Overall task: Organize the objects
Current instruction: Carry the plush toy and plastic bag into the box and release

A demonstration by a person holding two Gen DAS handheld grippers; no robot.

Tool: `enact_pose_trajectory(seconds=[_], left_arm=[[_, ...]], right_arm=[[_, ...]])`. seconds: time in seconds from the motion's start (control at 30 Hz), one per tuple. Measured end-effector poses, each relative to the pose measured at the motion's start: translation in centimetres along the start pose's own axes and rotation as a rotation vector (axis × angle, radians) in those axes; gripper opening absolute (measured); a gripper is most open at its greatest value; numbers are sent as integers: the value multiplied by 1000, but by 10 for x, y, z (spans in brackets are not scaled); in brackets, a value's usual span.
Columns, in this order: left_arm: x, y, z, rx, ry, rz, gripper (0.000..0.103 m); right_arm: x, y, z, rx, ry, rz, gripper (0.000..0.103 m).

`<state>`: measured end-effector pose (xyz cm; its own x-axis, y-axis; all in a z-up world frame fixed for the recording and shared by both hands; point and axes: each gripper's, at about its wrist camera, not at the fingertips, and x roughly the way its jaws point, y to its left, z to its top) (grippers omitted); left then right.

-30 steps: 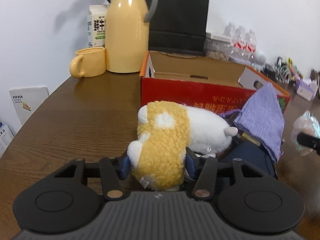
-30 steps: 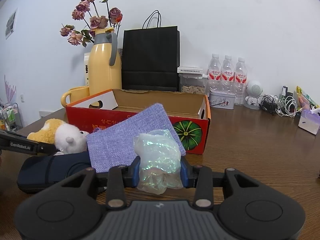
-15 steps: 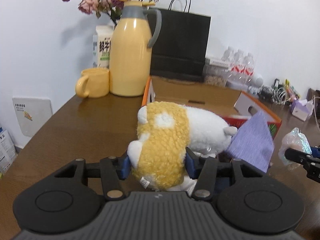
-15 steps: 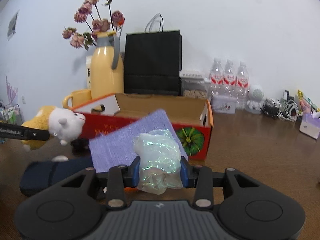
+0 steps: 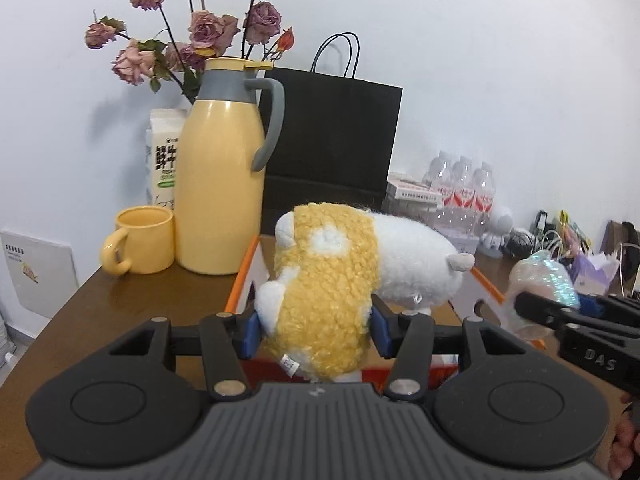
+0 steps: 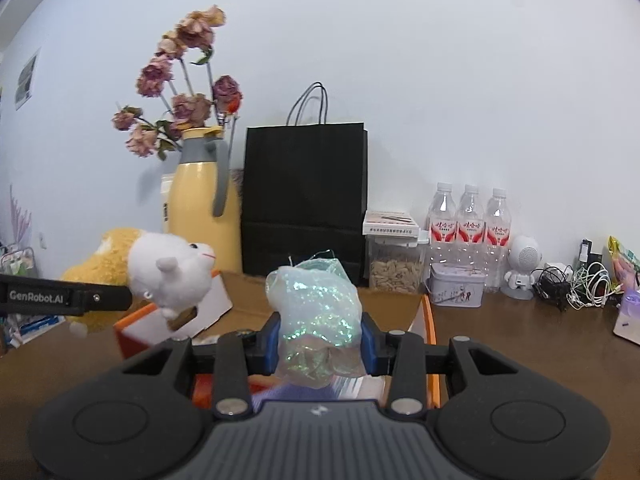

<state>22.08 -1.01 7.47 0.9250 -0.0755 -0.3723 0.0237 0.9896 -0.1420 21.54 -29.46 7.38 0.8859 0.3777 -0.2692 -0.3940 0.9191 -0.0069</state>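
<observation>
My left gripper (image 5: 314, 330) is shut on a yellow-and-white plush toy (image 5: 352, 276), held in the air above the near left end of the red cardboard box (image 5: 242, 286). The same plush toy (image 6: 168, 276) shows at the left of the right wrist view, beside the box's white flap. My right gripper (image 6: 320, 342) is shut on a crumpled iridescent plastic bag (image 6: 316, 316), raised over the open box (image 6: 430, 320). That bag (image 5: 546, 280) appears at the right of the left wrist view. A purple cloth (image 6: 296, 392) peeks out just under the right gripper.
A yellow thermos jug (image 5: 222, 192), a yellow mug (image 5: 140, 244), a milk carton and dried roses stand at the back left. A black paper bag (image 6: 306, 200) rises behind the box. Water bottles (image 6: 468, 224), a tin, a small white robot figure and tangled cables line the back right.
Both grippers have risen from the table with their loads and come forward over the box. The dark pouch and most of the purple cloth have dropped out of view below.
</observation>
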Motion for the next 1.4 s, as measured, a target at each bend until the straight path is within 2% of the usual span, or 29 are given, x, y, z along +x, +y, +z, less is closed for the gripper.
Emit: enact_pose_trajectory(seconds=[0.23, 0.47, 0.67, 0.8, 0.9, 0.93, 0.97, 1.03, 1.07, 1.13, 1.17, 1.4], left_arm=[[51, -1, 9, 5, 38, 36, 53], [100, 2, 12, -32, 85, 59, 53], [120, -1, 1, 3, 138, 71, 53], [119, 1, -1, -1, 133, 79, 54], [114, 2, -2, 6, 111, 87, 64], [112, 2, -1, 7, 102, 91, 80], [109, 2, 0, 4, 92, 99, 101], [103, 2, 3, -2, 53, 113, 103], [100, 2, 4, -3, 46, 113, 103], [98, 2, 6, -9, 41, 117, 103], [97, 1, 7, -9, 38, 117, 103], [95, -1, 7, 2, 41, 111, 103]], right_arm=[[60, -10, 13, 9, 50, -24, 37], [114, -22, 7, 55, 136, -30, 37], [132, -24, -5, 70, 197, -21, 37], [134, -25, -9, 79, 210, -22, 40], [132, -25, -10, 77, 213, -17, 46], [132, -25, -11, 79, 213, -9, 54], [131, -25, -10, 82, 213, -2, 60], [128, -24, -10, 78, 205, 9, 85], [126, -23, -9, 76, 199, 13, 94], [122, -22, -7, 73, 186, 11, 100], [121, -22, -7, 73, 181, 8, 103], [114, -24, -5, 73, 163, -7, 103]])
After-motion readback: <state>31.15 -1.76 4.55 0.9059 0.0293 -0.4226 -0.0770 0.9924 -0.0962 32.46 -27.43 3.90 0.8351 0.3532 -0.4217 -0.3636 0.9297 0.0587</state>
